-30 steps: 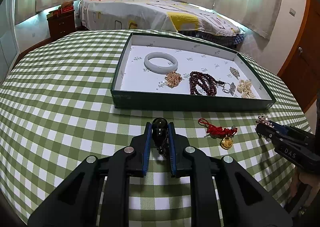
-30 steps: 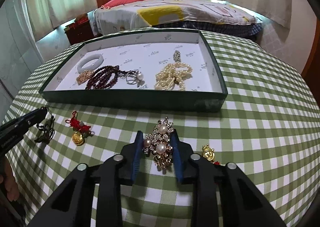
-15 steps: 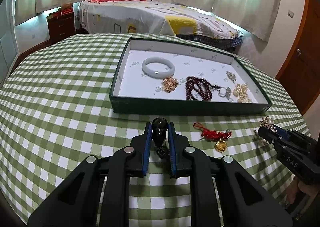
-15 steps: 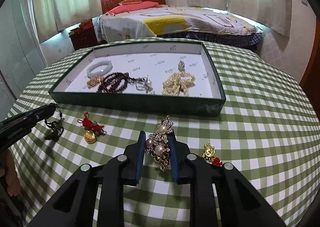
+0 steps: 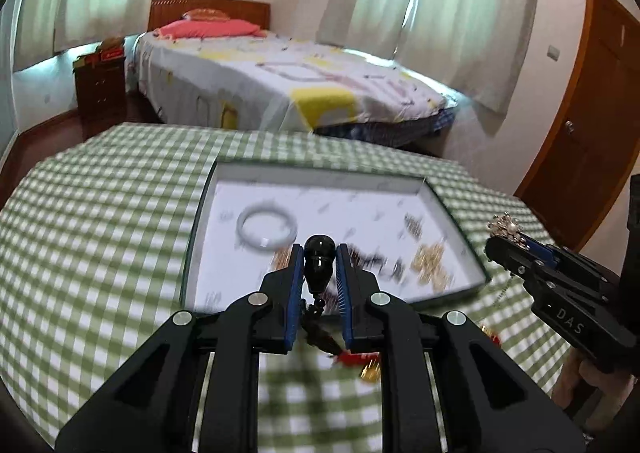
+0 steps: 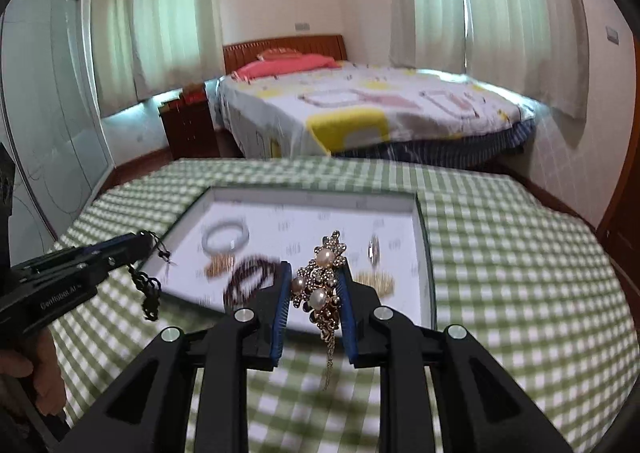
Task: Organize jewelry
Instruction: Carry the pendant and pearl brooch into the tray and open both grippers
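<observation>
Left gripper (image 5: pixel 319 253) is clamping a black teardrop pendant (image 5: pixel 319 262): bulb sitting between the pads, poking past the tips, cord dangling below. Right gripper (image 6: pixel 314 277) is pinching a pearl-and-rhinestone brooch (image 6: pixel 320 285) mid-pad, chain hanging under it. Both are hovering over the near rim of the green jewelry tray (image 6: pixel 425 253) on the checked tablecloth (image 5: pixel 100 253). White bangle (image 5: pixel 267 226) is lying far-left inside the tray.

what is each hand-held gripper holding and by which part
Left hand-held gripper: a black bead pendant, pinched at the large bead, cord dangling below. Right hand-held gripper: a pearl brooch, clamped across its body, chain hanging.
</observation>
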`<state>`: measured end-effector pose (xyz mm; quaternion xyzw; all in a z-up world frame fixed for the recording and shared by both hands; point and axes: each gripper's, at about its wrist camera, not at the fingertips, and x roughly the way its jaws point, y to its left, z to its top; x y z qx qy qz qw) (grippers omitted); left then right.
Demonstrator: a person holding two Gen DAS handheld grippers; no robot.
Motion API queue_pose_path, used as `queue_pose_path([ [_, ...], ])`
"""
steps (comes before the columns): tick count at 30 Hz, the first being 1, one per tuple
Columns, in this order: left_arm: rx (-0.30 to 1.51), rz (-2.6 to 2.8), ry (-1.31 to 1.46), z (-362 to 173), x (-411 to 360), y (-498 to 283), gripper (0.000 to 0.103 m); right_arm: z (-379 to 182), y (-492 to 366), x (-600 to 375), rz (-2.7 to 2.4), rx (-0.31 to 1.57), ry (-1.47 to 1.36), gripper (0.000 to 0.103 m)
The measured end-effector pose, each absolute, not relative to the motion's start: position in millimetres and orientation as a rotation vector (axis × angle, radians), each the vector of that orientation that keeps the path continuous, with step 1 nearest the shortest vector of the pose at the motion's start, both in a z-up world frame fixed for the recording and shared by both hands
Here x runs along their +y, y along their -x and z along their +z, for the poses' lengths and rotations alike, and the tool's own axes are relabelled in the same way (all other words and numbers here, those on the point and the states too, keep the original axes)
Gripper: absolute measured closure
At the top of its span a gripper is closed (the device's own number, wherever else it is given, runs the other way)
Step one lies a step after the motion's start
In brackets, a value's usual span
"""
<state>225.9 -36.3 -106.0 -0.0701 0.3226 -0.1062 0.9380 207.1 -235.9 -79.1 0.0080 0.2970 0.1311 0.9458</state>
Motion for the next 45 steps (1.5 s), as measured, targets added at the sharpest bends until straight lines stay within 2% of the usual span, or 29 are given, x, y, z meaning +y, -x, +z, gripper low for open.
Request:
queue_pose_path([
  [7,0.609,-0.226,0.142,-86.2,-45.6,-274.6,0.087,-49.7,-250.7,-227.7,0.287,0.526,0.007,0.080],
  [15,0.646,-0.213,0.128,-97.1,-58.3,-346.7,0.087,-60.5,-314.5,-218.3,0.301,0.549,0.011,0.080],
  [28,0.881,-0.187,0.095,-161.9,-71.3,-429.4,0.087,-128.1,-395.0,-216.0,0.290,0.785,0.008,0.080],
  [34,0.927,-0.189,0.051,-173.6,-81.2,-442.9,0.087,-149.4,-412.6,-212.4,0.292,0.905,0.012,0.080],
  [44,1.010,-0.199,0.062,-188.5,-82.1,-449.8,0.086,-159.7,-421.3,-213.7,0.294,0.976,0.005,0.079],
  [45,1.013,-0.197,0.058,-189.9,-82.7,-450.5,0.083,-160.1,-421.3,-213.7,0.294,0.979,0.005,0.079],
])
